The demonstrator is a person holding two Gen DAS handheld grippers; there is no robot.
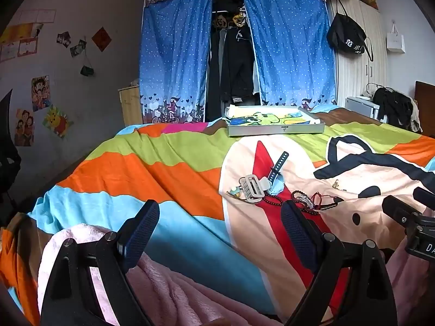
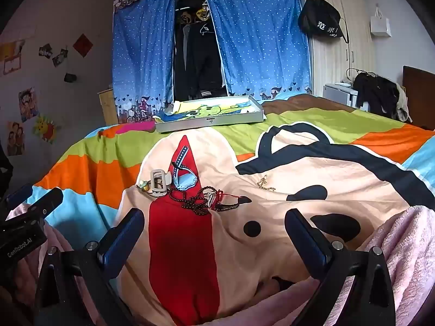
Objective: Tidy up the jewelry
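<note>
The left gripper (image 1: 220,222) sits in the lower part of its frame, its two blue-padded fingers (image 1: 141,233) spread wide with nothing between them. The right gripper (image 2: 214,231) is low in its frame too, jaws wide apart and holding nothing.

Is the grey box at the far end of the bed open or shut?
Open. The grey box has no lid on; a cartoon-print cloth lies inside it, in plain view.

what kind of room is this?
Most likely a bedroom: a bed under a colourful cartoon bedspread, a fabric wardrobe with blue curtains showing hung clothes, and cartoon posters on the wall.
</note>
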